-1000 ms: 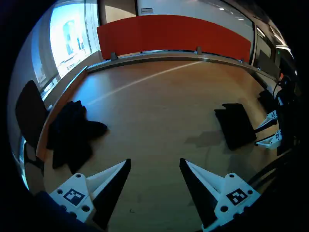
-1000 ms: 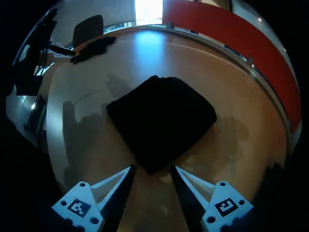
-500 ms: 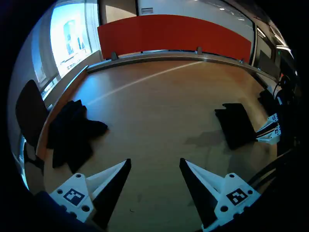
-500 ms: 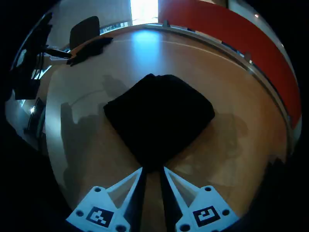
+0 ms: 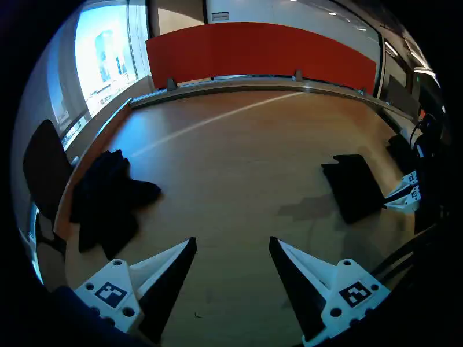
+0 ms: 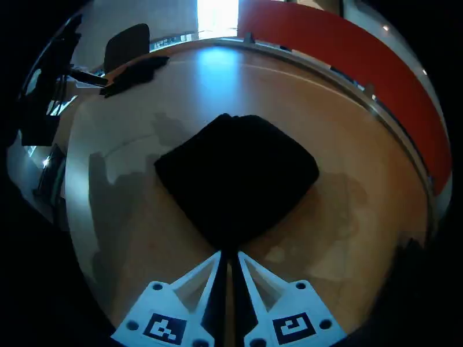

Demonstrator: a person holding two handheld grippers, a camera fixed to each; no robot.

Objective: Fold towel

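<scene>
A black towel (image 6: 237, 176), folded into a thick square, lies on the wooden table (image 6: 347, 220). In the right gripper view my right gripper (image 6: 230, 254) is shut on the towel's near corner, its white fingers almost touching. The left gripper view has the same towel (image 5: 353, 185) far to the right, with the right gripper (image 5: 389, 199) at its edge. My left gripper (image 5: 231, 239) hangs open over bare table, nothing between its fingers, well away from the towel.
A crumpled heap of dark cloth (image 5: 107, 196) lies near the table's left edge, beside a dark chair (image 5: 43, 168). A red partition (image 5: 260, 52) runs along the far side. Dark gear (image 5: 425, 133) crowds the right edge.
My right gripper has gone from open to shut on the towel's near corner. The left gripper has stayed where it was.
</scene>
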